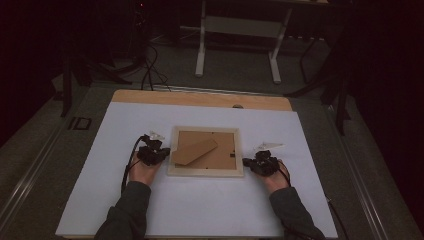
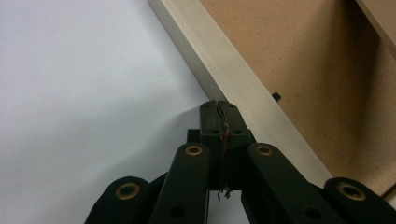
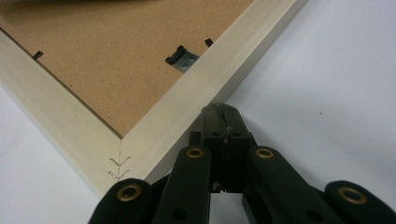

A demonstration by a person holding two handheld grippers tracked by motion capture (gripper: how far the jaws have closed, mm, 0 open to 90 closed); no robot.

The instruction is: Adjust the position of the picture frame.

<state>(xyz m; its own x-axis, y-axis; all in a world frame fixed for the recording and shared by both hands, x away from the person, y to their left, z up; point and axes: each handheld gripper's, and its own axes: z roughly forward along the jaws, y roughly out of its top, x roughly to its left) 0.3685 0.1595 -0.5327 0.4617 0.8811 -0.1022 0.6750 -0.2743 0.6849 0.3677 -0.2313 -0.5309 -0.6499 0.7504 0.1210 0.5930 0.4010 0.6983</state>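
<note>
Closed hand-held gripper [image 3: 219, 112] tips touch picture frame [image 3: 196, 105] edges.

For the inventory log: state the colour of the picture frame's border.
Pale cream wood on the picture frame, clearest in the right gripper view.

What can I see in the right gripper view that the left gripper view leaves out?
The right gripper view has a metal hanger clip, a mitred corner with two staples, and the shut right gripper. The left gripper view has the shut left gripper and the stand's edge. Both share the pale picture frame, its brown backing board and the white table.
</note>
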